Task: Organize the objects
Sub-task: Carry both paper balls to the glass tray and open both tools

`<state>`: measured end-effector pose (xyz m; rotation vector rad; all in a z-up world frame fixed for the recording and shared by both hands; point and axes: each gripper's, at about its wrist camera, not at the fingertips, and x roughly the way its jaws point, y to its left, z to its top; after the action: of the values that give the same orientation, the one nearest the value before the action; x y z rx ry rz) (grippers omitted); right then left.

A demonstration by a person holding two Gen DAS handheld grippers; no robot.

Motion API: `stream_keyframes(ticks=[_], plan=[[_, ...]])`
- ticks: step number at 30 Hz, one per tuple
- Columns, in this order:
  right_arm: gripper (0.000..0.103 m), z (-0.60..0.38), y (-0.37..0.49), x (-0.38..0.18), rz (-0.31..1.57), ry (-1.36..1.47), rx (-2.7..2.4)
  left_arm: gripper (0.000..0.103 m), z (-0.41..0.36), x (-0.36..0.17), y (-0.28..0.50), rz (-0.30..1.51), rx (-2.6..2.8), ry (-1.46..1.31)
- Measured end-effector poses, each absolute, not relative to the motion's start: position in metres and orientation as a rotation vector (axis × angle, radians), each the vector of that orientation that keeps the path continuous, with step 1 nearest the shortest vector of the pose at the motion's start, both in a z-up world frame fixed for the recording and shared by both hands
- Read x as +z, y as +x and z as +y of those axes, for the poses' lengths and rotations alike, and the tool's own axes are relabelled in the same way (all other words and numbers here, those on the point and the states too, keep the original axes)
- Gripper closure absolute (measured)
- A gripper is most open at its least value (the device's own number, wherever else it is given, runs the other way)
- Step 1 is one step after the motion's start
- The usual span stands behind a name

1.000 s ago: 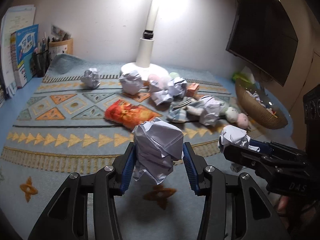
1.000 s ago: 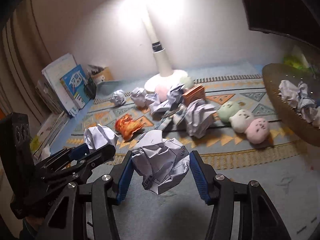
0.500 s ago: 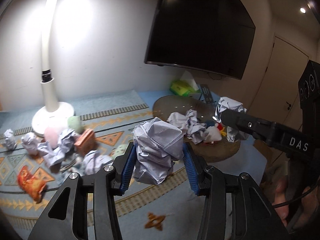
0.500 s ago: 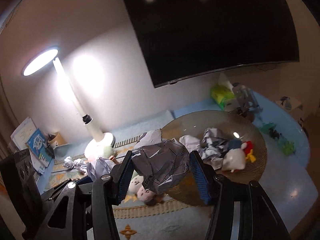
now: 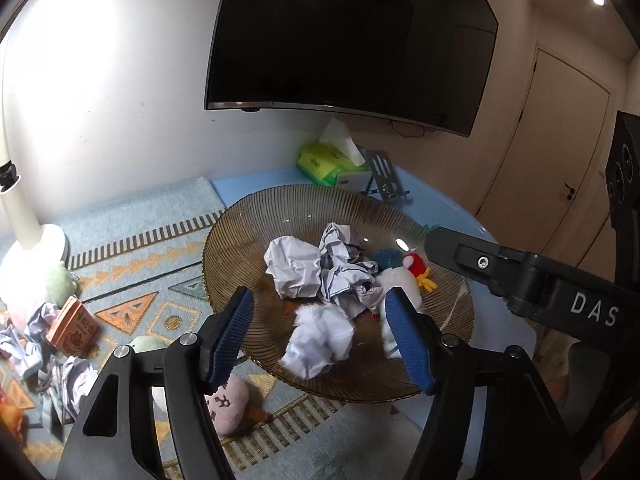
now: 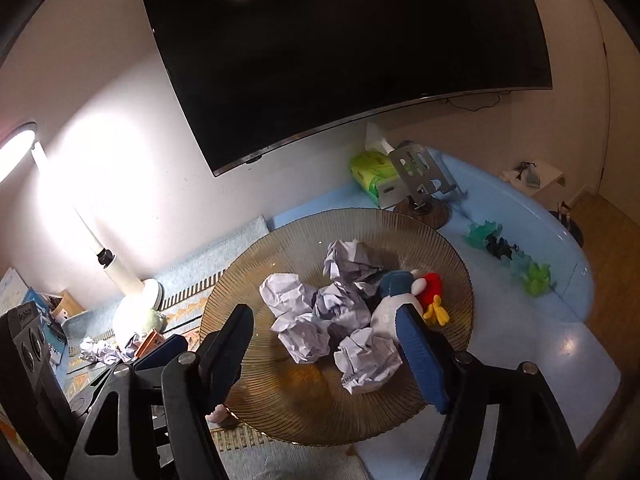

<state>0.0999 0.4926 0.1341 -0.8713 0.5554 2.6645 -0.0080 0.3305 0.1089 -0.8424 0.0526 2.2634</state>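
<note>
On the left side of the counter (image 5: 256, 196), some paper balls (image 5: 24, 340) and soft toys (image 5: 230, 400) remain on the patterned mat. A second ago each claw pinched a crumpled paper ball above that mat; now both hang over the ribbed glass bowl (image 5: 360, 204). The left claw (image 5: 320, 332) is opening, and its paper ball (image 5: 320, 340) has dropped free between the jaws into the bowl. The right claw (image 6: 324, 344) is opening too, its ball (image 6: 368, 360) lying loose in the bowl. Two more pieces seem sorted; both claws are free for the next.
</note>
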Motion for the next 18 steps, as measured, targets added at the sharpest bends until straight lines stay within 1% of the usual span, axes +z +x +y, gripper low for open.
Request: stream_keyframes(ticks=[8,13,18], plan=[[0.031,0.456,0.109,0.145,0.53,-0.866,2.738,0.037,0.303,0.116,0.017,0.112,2.339,-0.775],[0.031,0.416,0.11,0.155,0.491,-0.866,2.809,0.037,0.267,0.131,0.032,0.107,2.38,-0.724],[0.031,0.362,0.101,0.154,0.457,-0.922,2.895,0.037,0.218,0.142,0.045,0.077,2.457,-0.698]])
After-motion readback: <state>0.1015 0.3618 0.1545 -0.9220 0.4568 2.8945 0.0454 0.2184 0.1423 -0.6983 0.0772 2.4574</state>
